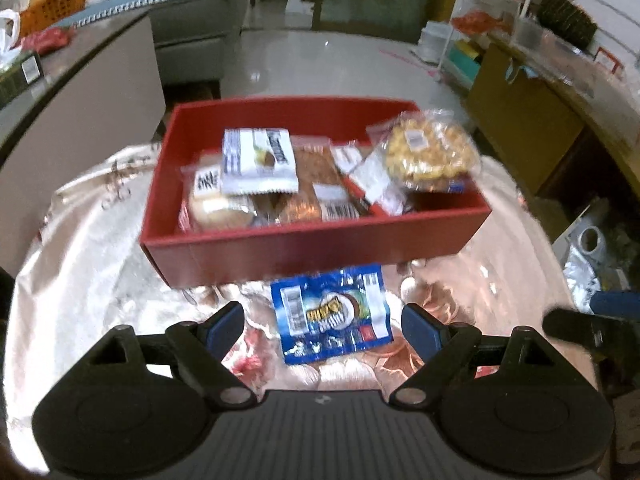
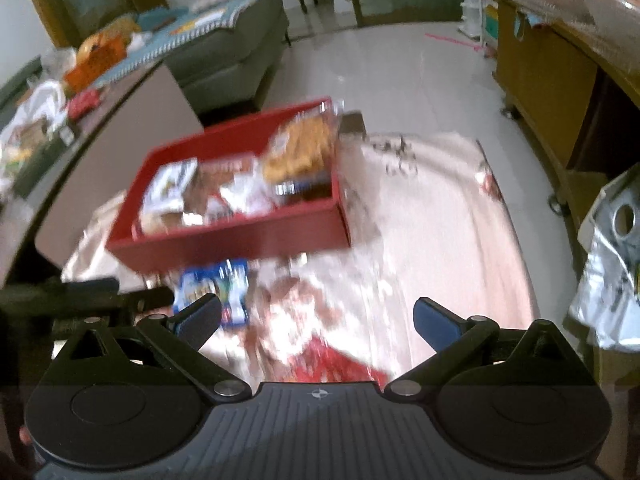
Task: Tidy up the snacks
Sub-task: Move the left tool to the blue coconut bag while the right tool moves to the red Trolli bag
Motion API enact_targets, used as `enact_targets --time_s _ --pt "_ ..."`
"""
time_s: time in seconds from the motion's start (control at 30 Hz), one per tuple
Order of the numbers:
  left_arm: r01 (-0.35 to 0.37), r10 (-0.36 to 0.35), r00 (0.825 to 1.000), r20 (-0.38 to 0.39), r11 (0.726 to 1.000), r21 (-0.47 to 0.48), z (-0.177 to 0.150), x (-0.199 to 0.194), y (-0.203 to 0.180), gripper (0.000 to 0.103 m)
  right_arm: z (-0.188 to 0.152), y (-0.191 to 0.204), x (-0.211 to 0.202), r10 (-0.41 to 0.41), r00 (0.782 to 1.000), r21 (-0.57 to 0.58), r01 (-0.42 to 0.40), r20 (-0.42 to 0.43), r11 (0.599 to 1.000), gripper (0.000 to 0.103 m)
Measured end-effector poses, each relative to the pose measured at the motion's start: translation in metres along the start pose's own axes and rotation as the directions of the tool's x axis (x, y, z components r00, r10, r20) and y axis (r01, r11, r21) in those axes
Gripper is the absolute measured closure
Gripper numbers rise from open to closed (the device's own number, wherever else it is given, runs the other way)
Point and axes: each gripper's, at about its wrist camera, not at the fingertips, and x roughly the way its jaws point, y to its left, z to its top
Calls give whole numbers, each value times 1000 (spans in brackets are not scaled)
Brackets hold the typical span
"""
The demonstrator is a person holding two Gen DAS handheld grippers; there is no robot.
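- Left wrist view: the left gripper hangs with its jaws spread apart, and nothing is pinched between them.
- A blue packet lies flat on the flowered cloth, in the gap between the two blue pads, touching neither.
- The packet shows a barcode and yellow lettering over a coconut picture; the word is too blurred to read.
- Just beyond it stands the red box, its near wall close to the packet's far edge.
- Inside the box lie wrapped buns, a white packet with a barcode strip on top of them, and at the right end a clear bag of yellow puffs with a small white label. No print there can be read.
- At the right edge, part of the right gripper shows, dark with a blue tip.
- Right wrist view: the right gripper has its jaws wide and nothing between them, only cloth below.
- This view is heavily blurred. The blue packet lies just beyond the left pad, in front of the red box.
- The left gripper shows as a dark shape at the left, beside the packet.
- No writing is legible here.
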Motion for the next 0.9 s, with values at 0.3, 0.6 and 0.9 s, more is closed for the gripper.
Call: enact_targets --time_s 0.3,0.6,0.9 --pt "-46 48 997 -68 999 18 6 44 -29 23 -16 -12 15 12 995 -1 -12 -96 1000 0" --pt "-166 157 979 -131 984 -60 1 76 -24 30 -22 -12 26 3 989 -23 -7 -151 1000 0" --pt "-99 76 985 -157 985 -143 -15 38 14 46 -23 -3 33 12 984 -41 -19 -178 999 0"
